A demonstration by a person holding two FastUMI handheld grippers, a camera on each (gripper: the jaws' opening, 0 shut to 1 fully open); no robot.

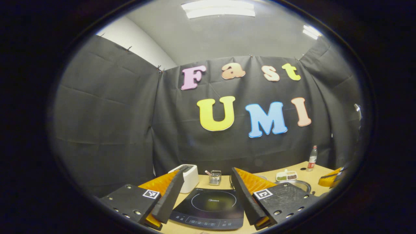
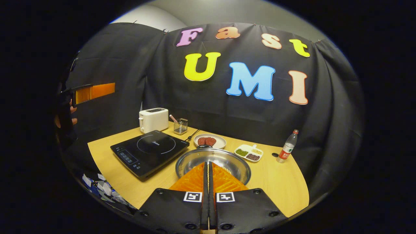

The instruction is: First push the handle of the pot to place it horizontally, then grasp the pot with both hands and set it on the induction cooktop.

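While the right tool (image 2: pixel 208 169) hangs closed and empty over the pot (image 2: pixel 195 158), the left tool (image 1: pixel 208 185) is raised, wide open and empty. Cooktop (image 2: pixel 150 150) lies just left of the pot on the worktop (image 2: pixel 279 182).

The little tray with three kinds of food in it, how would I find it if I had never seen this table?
Start at the big silver pot on the wooden table. Look just past it toward the water bottle: the white tray lies between them. Unlike the round plate nearby, it is split into three small sections.
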